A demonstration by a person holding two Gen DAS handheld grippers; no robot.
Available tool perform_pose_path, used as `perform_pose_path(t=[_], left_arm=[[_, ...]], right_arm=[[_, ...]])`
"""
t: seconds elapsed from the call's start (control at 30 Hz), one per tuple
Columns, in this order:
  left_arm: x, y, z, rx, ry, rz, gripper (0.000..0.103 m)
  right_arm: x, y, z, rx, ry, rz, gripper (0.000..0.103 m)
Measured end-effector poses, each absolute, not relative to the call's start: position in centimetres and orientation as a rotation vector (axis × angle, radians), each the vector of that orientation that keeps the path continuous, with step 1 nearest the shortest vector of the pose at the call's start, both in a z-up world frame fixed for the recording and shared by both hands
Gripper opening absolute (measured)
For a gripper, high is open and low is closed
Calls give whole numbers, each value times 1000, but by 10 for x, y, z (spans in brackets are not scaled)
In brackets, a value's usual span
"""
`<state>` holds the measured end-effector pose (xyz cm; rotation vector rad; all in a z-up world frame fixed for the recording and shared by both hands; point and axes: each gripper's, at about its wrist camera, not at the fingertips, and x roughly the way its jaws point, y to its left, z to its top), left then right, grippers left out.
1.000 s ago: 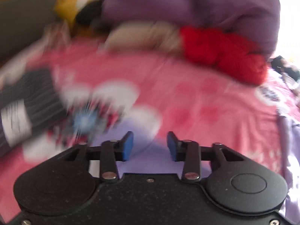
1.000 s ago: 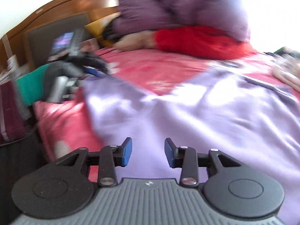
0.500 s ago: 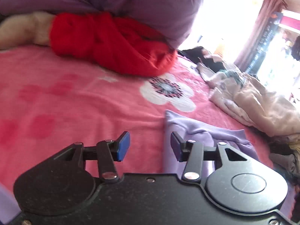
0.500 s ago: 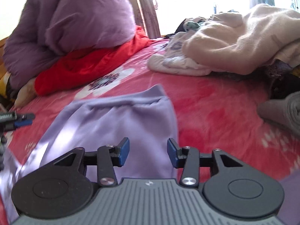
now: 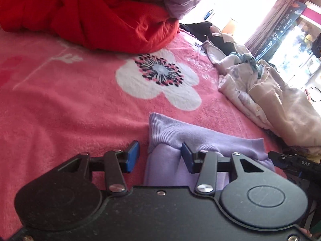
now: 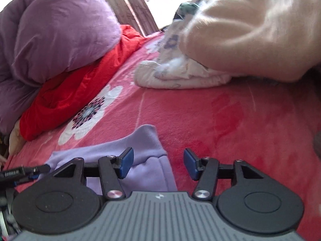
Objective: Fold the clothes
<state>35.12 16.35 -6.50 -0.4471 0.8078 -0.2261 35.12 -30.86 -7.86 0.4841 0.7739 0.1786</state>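
**Two grippers at one ribbed hem: take both corners before you lift**

Two corners of the lilac garment lie ahead of you, one per gripper, so treat this as a matched pair of grasps. The garment sits flat on the pink flowered blanket of the bed, its ribbed band towards the white flower, with the pile of pale unfolded clothes off to one side and the red cloth beyond.

The left gripper has its jaws closing, and the hem's left corner lies between them; the pads do not yet press on it. Push in until the ribbed band is fully between the pads, not just the thin edge, or it will likely slip out when you lift.

The right gripper stands with its jaws apart, straddling the opposite corner; nothing is clamped. Close it only when both layers are inside.

Then, I'd judge, raise both hands together and level, keeping the hem taut between them.

The garment looks soft and fleecy: smooth body, a stitched seam below a finer ribbed band, lightly creased at the corners.
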Motion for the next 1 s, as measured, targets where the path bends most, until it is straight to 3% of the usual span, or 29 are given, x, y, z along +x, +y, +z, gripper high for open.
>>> perform_pose_path(t=[0.03,0.07,0.17,0.3,0.33,0.37,0.43,0.47,0.63,0.7,0.77,0.8,0.9,1.0], left_arm=[[354,162,-65,-432,817,-233,16],[355,161,-62,-419,802,-255,10],[348,169,-52,-424,667,-341,10],[368,170,-79,-347,807,-237,19],[367,171,-77,-347,802,-235,21],[366,172,-73,-344,798,-225,30],[360,174,-65,-322,773,-178,41],[355,176,-60,-313,756,-156,41],[310,164,-31,-306,622,-267,37],[298,151,-34,-294,624,-342,39],[306,137,-59,-242,755,-290,38],[310,134,-72,-214,805,-249,34],[290,129,-53,-190,741,-247,33],[252,120,-24,-174,668,-266,39]], right_arm=[[357,-308,-83,501,800,214,18],[359,-304,-83,472,803,232,15],[346,-301,-69,397,681,210,14],[354,-300,-94,326,742,123,14],[355,-298,-93,324,744,114,16],[356,-294,-89,308,749,105,18],[352,-284,-75,218,729,69,45],[346,-282,-67,170,695,39,49],[310,-277,-35,158,516,70,50],[314,-271,-43,159,569,125,48],[335,-261,-76,135,793,141,47],[334,-259,-83,113,797,133,47],[312,-261,-62,144,727,131,47],[270,-265,-39,205,650,153,51]])
